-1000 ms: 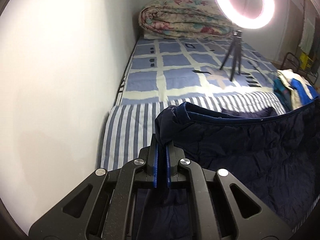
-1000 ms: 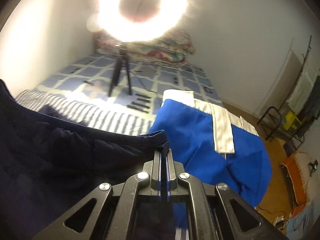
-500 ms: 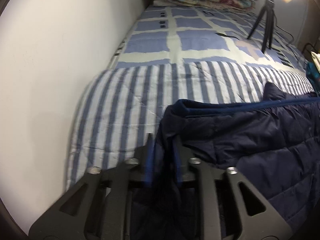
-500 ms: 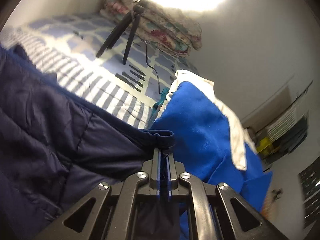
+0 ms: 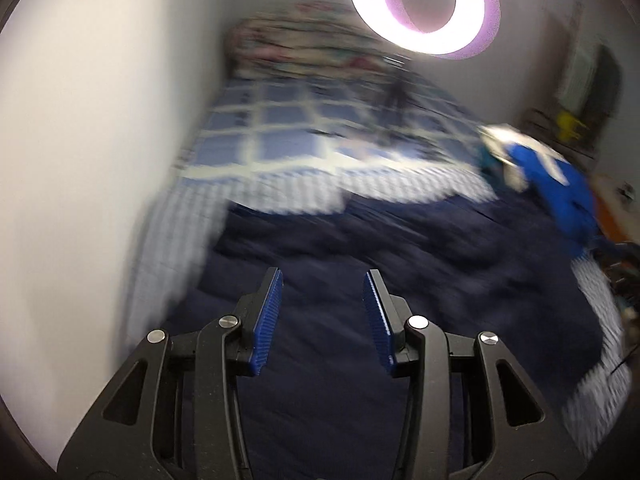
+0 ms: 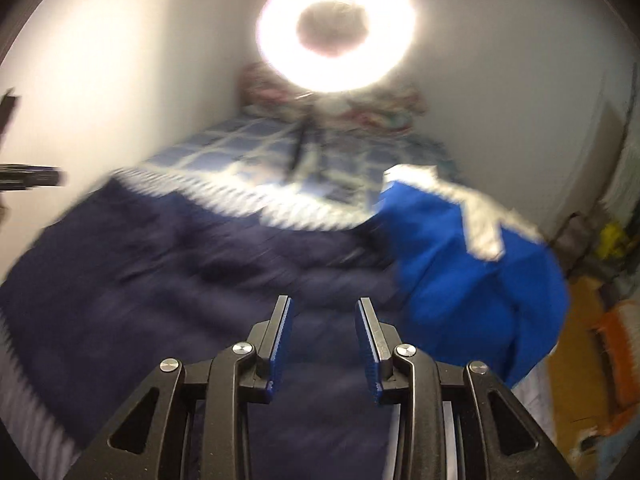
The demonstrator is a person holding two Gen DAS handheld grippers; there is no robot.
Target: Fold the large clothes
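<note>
A large dark navy quilted jacket (image 5: 400,264) lies spread on the striped bed cover; it also shows in the right wrist view (image 6: 180,264). My left gripper (image 5: 325,280) is open and empty above the jacket's near left part. My right gripper (image 6: 324,304) is open and empty above the jacket's near right part, beside a bright blue and white garment (image 6: 472,264). Both views are blurred by motion.
A lit ring light (image 5: 424,4) on a small tripod stands on the checked blue bed (image 5: 288,132). A folded floral quilt (image 5: 304,52) lies at the head. A white wall (image 5: 88,140) runs along the left. The blue garment pile (image 5: 560,188) sits at the bed's right edge.
Both grippers have opened and let go of the navy jacket's edge, which has dropped flat onto the bed. Both grippers have lifted and pulled back.
</note>
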